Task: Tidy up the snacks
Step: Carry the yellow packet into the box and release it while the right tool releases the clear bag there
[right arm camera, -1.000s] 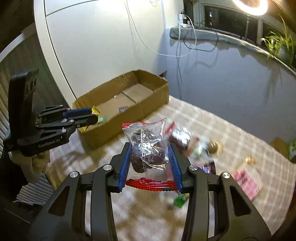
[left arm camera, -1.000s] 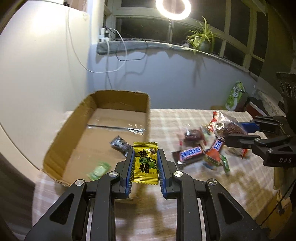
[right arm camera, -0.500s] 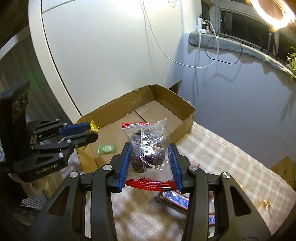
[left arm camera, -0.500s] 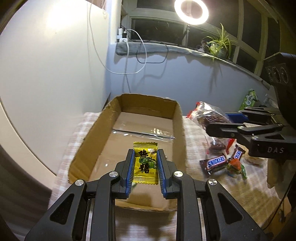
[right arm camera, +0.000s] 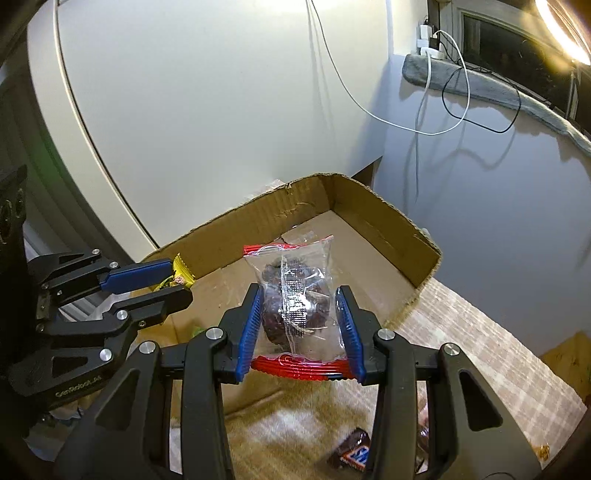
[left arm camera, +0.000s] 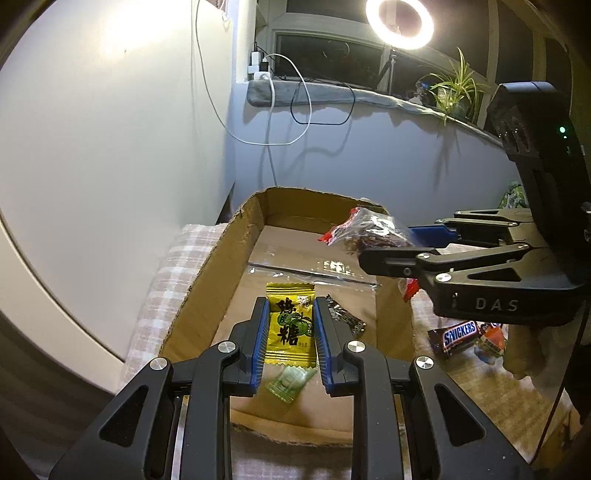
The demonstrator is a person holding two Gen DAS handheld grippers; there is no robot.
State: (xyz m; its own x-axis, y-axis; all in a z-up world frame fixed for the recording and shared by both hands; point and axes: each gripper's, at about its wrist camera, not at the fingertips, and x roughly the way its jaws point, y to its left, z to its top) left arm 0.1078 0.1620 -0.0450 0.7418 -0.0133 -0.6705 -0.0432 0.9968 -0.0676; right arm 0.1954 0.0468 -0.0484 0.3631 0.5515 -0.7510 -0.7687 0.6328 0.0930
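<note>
Over the open cardboard box [left arm camera: 207, 280], the left claw [left arm camera: 290, 334] is closed on a yellow candy packet [left arm camera: 290, 325], its blue pads pressing the packet's two long sides so the printed face stands upright between them. Below it, on the box floor, lie a green candy wrapper [left arm camera: 290, 382] and a dark wrapper [left arm camera: 345, 315], the dark one just right of the claw's right finger. A strip of clear tape [left arm camera: 314, 277] crosses the box floor farther back.

From the right, the right claw [right arm camera: 300, 325] holds a clear bag of dark snacks [right arm camera: 293, 302] with red sealed ends, clamped by its sides above the box's near wall. Seen through the left wrist camera, that bag hangs over the box's right wall, toward the far corner.

Outside the box, on the checked cloth of the counter [left arm camera: 162, 280], a Snickers bar [left arm camera: 458, 336] lies near the right wall beside other snacks too hidden to name. A ring light [left arm camera: 399, 24] and a potted plant [left arm camera: 456, 86] stand at the window behind.
</note>
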